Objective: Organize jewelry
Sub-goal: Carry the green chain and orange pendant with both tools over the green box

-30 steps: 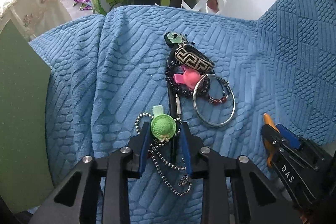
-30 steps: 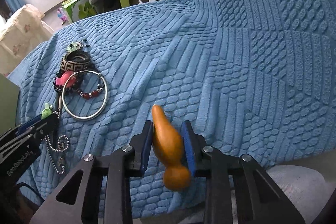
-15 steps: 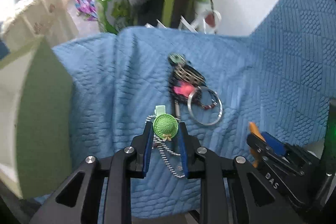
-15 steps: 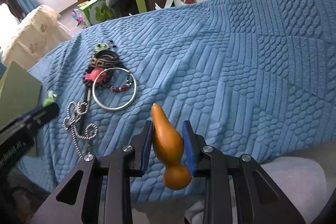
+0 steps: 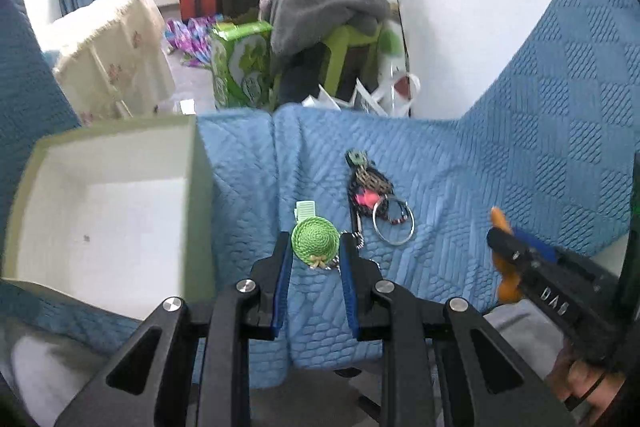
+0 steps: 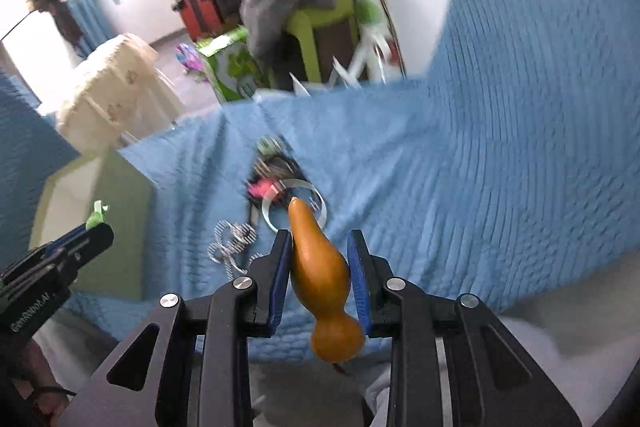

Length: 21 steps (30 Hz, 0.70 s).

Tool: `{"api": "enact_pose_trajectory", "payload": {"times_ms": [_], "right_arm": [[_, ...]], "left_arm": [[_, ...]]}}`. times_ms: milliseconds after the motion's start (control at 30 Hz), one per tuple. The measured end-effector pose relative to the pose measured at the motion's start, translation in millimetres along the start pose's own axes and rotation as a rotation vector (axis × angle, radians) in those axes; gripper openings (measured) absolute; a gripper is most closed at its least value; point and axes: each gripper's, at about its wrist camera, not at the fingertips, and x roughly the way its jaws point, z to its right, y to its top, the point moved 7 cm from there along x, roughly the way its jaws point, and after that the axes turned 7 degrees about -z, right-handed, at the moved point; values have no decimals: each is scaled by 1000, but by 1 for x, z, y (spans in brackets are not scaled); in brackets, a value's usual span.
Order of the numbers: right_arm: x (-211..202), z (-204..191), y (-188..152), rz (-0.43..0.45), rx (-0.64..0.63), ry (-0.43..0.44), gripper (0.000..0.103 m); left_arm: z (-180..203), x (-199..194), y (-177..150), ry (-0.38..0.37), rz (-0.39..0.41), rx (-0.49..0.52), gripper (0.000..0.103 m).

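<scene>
Hat clip (image 5: 315, 240) seemingly between left jaws

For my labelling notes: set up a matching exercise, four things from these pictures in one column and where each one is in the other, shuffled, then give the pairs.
Things
1. green hat clip
2. orange gourd
3. silver bangle
4. green box

Places
A. lying on the blue cover in the jewelry pile
B. between the left gripper's fingers
C. open, at the left of the cover
D. between the right gripper's fingers

Pairs: 1-B, 2-D, 3-A, 4-C
</scene>
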Motion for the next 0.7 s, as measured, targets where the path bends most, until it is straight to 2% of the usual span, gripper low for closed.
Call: {"api": "enact_pose_trajectory", "payload": {"times_ms": [133,267,433,533,700], "right_arm": [[-32,-23,21,65,-19,34,24],[-62,-52,41,132,-53,69,24],[-99,-97,65,216,-98,116,24],[-116,-124,73,248,-131,143,24],[-125,-169,78,264,-185,184,24]], "left_arm": [[-15,-44,14,23,76,8,22],[-36,-81,30,10,135,-8,22],[-65,-132,47,48,223,16,23],[-79,-154,53,95,258,39,23],[-109,-173,59,96,297,8,23]]}}
